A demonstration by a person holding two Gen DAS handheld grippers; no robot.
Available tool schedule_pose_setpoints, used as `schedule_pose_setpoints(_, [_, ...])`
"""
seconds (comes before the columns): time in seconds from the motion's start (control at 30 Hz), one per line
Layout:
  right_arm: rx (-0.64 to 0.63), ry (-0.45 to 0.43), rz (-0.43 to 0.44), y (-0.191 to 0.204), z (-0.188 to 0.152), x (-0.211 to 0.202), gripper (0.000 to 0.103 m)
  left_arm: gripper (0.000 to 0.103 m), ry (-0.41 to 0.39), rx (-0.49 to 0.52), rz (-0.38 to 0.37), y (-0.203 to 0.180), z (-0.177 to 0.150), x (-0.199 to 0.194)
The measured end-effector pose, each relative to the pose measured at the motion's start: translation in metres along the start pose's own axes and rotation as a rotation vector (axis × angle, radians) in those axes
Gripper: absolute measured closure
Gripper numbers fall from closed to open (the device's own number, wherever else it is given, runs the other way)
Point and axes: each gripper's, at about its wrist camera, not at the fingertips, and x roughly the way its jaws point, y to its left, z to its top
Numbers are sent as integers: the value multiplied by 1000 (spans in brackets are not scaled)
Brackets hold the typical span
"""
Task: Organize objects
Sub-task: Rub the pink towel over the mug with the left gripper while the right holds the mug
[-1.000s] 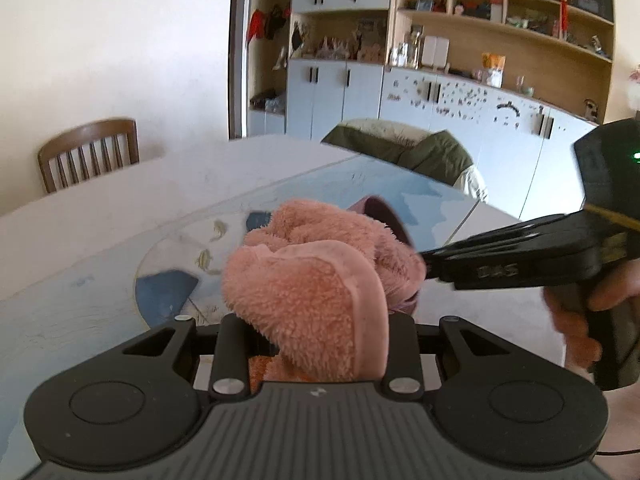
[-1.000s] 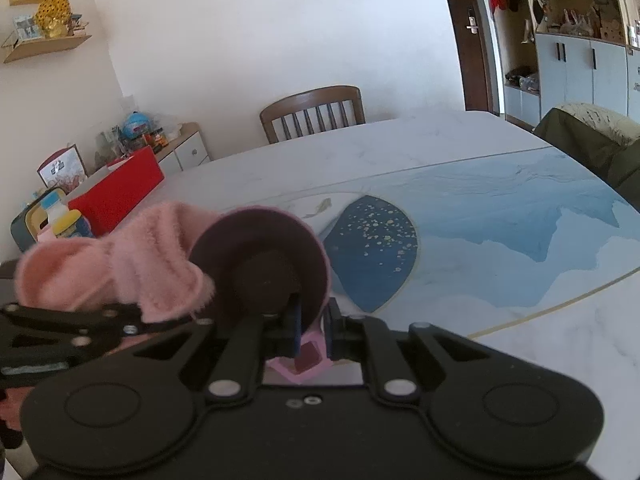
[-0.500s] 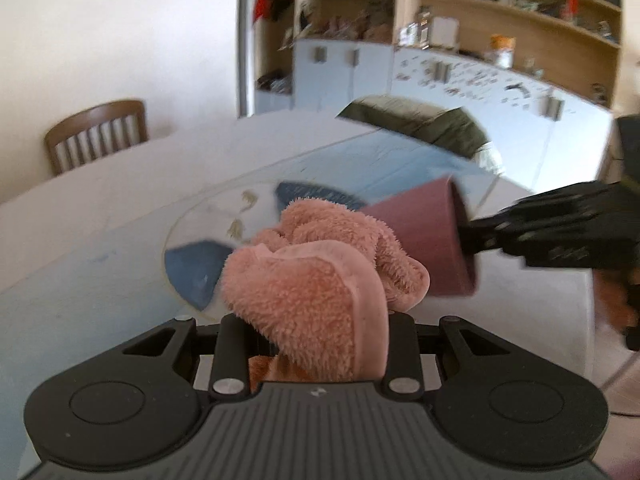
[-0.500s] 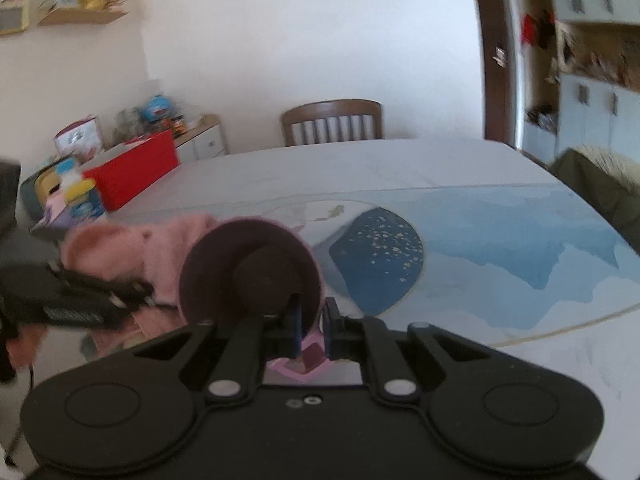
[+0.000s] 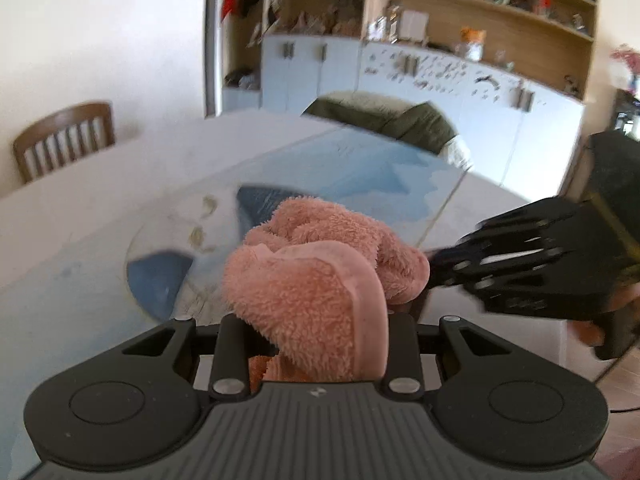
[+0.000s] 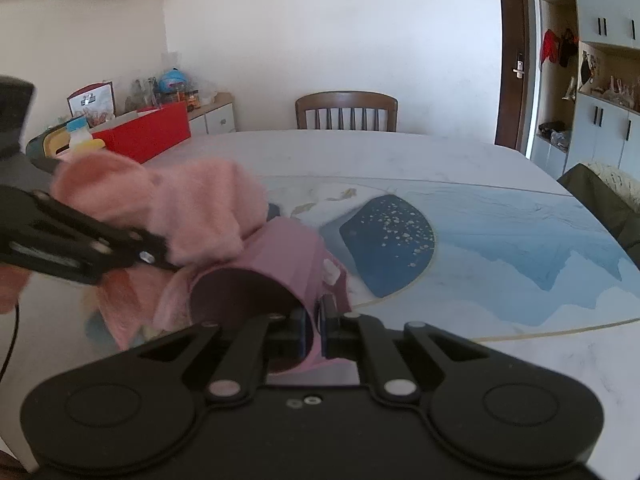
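Rolling since a second ago, our right gripper (image 6: 314, 330) is tipping the pink cup (image 6: 276, 268) mouth toward us, jaws just closing tighter on its thin rim. Our left gripper (image 5: 316, 344) is clamping the fluffy pink towel (image 5: 320, 280) above the cup, likely to stuff it in. Beyond, we're seeing the smooth marble table (image 6: 500, 216) and a wooden chair (image 6: 346, 110).

Fuzzy salmon-pink slipper (image 5: 320, 280), mauve cup (image 6: 276, 264), white-and-blue marbled table (image 6: 500, 216)
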Motion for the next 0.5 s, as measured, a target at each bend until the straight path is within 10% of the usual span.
schedule_pose_setpoints(0.3, [27,-14,-4,-4,-6,3,96,70,36,-43,39,19,-22,6])
schedule_pose_setpoints(0.5, [43,-37,7,-6,-11,2,94,32,7,9,-15,6,-31,-13])
